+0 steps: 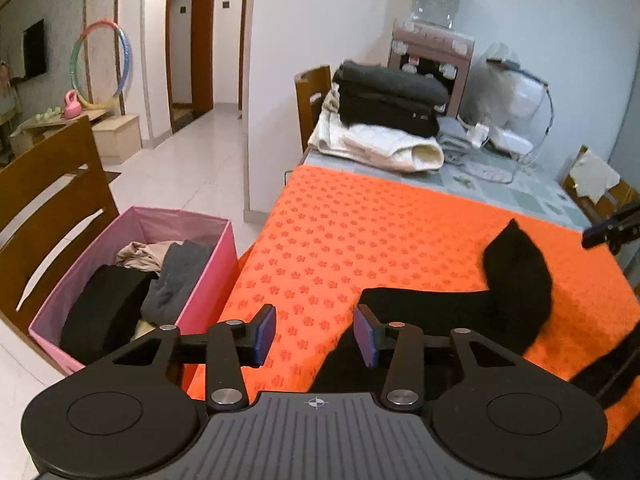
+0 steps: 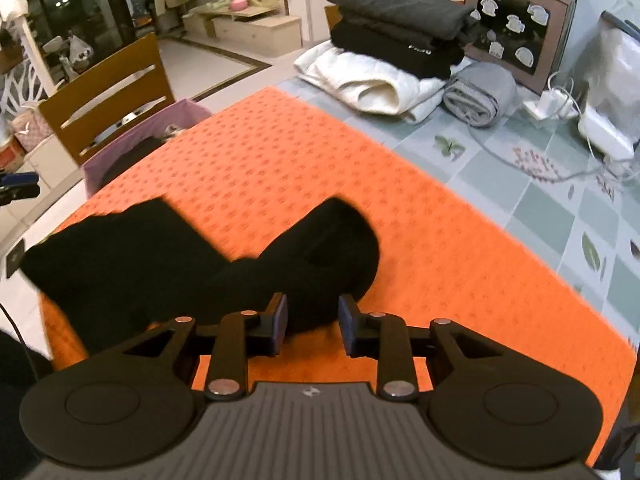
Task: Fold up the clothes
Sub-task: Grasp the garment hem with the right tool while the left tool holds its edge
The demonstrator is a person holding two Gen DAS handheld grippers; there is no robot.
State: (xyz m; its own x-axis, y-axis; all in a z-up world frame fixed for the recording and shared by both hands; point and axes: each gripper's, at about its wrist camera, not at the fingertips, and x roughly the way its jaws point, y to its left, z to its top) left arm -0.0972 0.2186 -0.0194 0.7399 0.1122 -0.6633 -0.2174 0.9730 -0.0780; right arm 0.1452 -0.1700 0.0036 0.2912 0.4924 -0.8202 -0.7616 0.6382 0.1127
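Black garment [image 2: 192, 264] lies rumpled on the orange mat [image 2: 280, 160] at its near edge, one end bulging up and folded over. Left claw [image 1: 315, 334] stands spread over the mat beside the garment's near edge, nothing between its blue pads; right claw [image 2: 313, 322] is spread too, the bulging end just ahead of its tips, not pinched. Beyond the mat, a folded stack [image 2: 396, 40] sits on the bench [image 2: 540, 200]; left of the mat, a pink bin [image 1: 208, 264] holds clothes.

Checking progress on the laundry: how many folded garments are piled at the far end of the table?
4: two dark ones stacked, upper on lower, resting on a white garment; a grey bundle lies beside them. Thin layers may be hidden within.
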